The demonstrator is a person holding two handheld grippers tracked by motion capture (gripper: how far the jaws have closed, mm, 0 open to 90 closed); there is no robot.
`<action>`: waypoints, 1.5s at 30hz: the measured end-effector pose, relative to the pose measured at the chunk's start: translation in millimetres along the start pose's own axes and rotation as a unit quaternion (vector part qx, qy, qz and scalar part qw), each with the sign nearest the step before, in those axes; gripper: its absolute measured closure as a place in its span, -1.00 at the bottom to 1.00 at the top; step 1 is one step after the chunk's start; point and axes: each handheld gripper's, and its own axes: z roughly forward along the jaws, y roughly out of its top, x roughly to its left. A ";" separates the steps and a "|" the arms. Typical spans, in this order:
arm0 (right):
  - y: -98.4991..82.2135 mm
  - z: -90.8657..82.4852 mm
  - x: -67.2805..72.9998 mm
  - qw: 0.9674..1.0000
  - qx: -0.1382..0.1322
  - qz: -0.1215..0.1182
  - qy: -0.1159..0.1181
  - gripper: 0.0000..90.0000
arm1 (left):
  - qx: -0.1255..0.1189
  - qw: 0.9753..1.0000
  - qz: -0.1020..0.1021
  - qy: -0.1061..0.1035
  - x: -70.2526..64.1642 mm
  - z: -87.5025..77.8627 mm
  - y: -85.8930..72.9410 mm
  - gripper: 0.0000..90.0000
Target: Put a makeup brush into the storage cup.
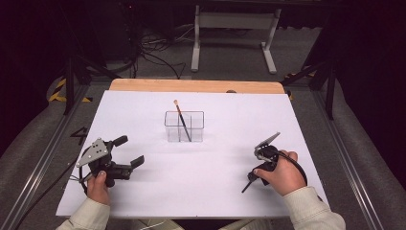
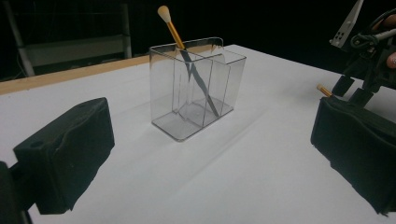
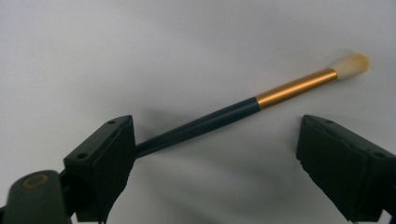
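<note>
The brush (image 3: pixel 243 109) looks light, stiff, slim — grip its dark handle; right gripper (image 3: pixel 215 158) open around it, left gripper (image 2: pixel 210 172) open, empty, at seven o'clock from the holder (image 2: pixel 196 88).

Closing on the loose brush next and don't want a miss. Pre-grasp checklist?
1. Right gripper open: ok.
2. Makeup brush lies on the table between its jaws: ok.
3. Brush centred in the gap: not ok, the handle runs up against one jaw.
4. Clear organizer upright: ok.
5. Free compartment: ok, the second brush takes just one section.
6. Left gripper open, apart from the organizer: ok.
</note>
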 end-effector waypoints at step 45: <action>8.2 -6.3 6.1 0.996 0.039 -0.071 -0.036 0.57 | -0.001 1.000 -0.002 0.002 0.1 -0.4 -0.5 -0.99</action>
